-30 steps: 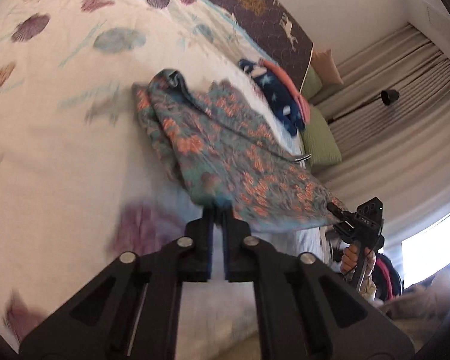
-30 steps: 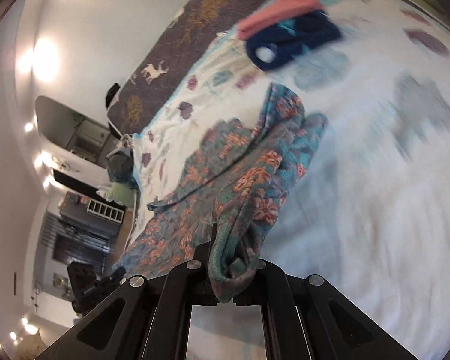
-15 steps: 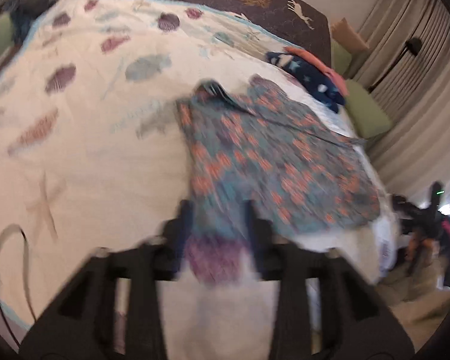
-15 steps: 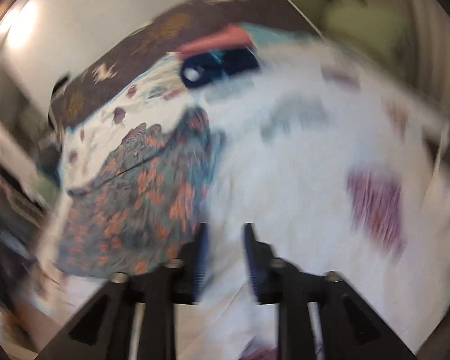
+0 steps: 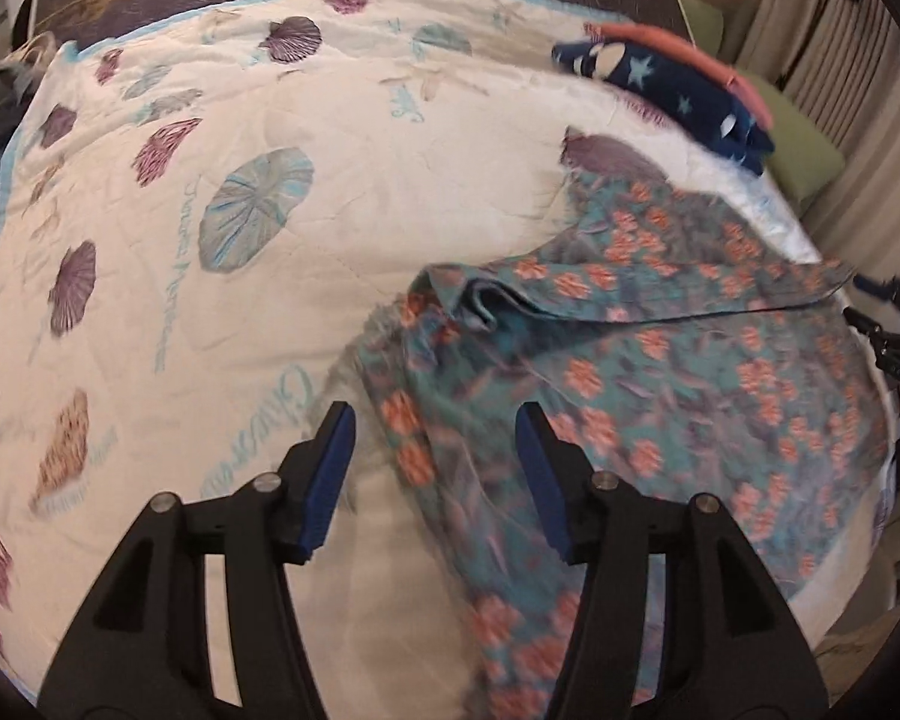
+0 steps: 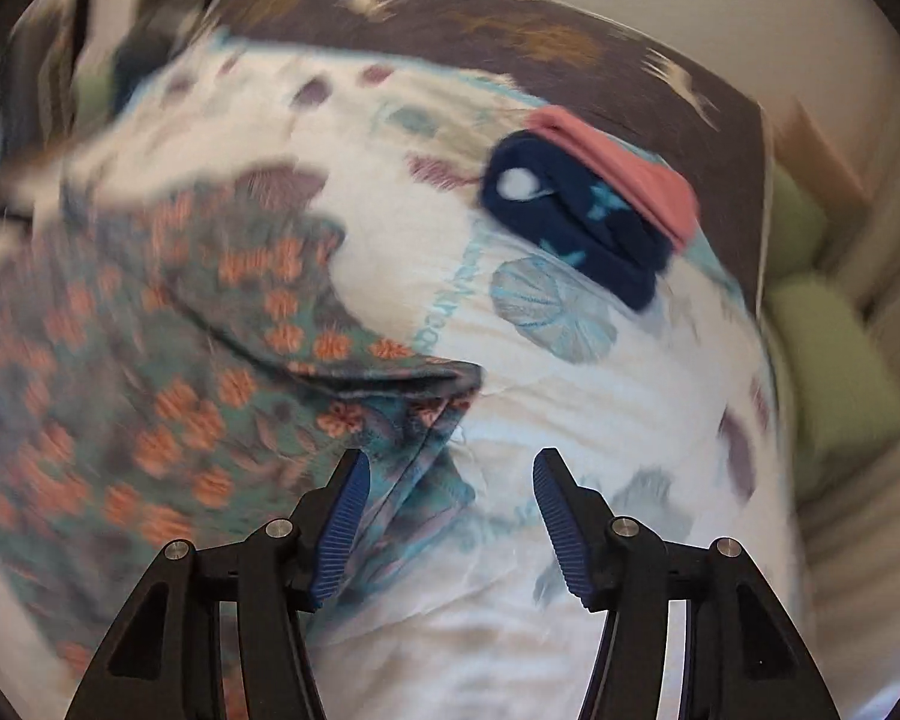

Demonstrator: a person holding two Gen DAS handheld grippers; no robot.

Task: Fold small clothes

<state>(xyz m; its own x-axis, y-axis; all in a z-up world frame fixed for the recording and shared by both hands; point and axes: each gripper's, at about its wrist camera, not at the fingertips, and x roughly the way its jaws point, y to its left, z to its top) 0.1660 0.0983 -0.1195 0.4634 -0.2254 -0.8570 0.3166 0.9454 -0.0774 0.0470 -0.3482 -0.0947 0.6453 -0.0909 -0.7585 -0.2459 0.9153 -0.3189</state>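
Left wrist view: the left gripper (image 5: 435, 468) has just been opening, its jaws standing apart over the floral garment (image 5: 660, 372), which lies folded over on the bedspread (image 5: 270, 120). The right gripper (image 6: 450, 504) has likewise just let go. Far right, a folded navy and coral pile (image 5: 678, 84) waits; further folds likely remain.

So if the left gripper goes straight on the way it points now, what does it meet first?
Most likely the floral garment lying on the bedspread: its edge sits between the open left gripper jaws. Depth is unclear, so it might meet the bedspread beside that edge.
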